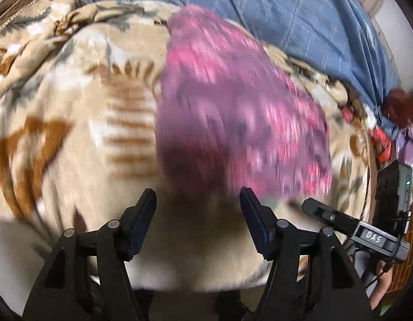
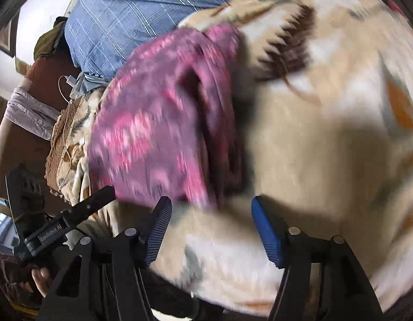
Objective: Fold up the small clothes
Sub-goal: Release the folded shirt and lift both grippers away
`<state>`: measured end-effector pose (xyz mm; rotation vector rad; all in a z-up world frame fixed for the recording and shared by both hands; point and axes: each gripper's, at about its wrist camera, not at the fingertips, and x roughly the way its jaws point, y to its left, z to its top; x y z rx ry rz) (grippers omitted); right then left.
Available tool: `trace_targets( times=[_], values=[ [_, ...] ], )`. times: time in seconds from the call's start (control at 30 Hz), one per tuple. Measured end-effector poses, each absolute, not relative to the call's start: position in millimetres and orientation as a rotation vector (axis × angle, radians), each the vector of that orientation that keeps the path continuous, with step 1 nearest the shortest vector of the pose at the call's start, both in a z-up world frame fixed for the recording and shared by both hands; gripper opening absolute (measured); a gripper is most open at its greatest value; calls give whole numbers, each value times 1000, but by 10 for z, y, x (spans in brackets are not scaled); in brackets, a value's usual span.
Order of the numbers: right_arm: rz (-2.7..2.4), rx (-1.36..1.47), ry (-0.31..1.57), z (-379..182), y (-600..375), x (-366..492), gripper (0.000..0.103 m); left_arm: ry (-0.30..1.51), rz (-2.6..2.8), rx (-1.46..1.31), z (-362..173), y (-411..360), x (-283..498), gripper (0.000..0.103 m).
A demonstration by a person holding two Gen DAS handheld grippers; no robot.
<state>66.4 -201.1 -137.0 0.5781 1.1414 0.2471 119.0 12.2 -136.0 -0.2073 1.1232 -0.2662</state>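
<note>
A small pink and purple patterned garment lies folded on a beige flower-patterned blanket; the picture is blurred. My left gripper hangs just short of the garment's near edge, open, with only blanket between its black fingers. In the right wrist view the same garment lies to the upper left, a fold running down its right side. My right gripper is open at the garment's near corner, with nothing between its blue pads. Each view shows one finger of the other gripper close by.
Blue checked bedding lies behind the garment. Red and lilac clothes are piled at the far right. A white cable and brown cloth are at the blanket's left edge. A hand holds the left gripper's handle.
</note>
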Motion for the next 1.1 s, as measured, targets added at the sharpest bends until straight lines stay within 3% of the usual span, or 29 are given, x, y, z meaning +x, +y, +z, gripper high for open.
trace_targets(
  times=[0.27,0.77,1.1],
  values=[
    [109,556,1176,-1277,-1971,59,65,978,-166,-78,-1114,97,465,65],
    [88,305,888,128,-1664,-834,68,672,-3,28,22,214,-425,66],
    [61,184,815,651,-1368,-905,71,660,-88,26,440,264,-612,69]
  ],
)
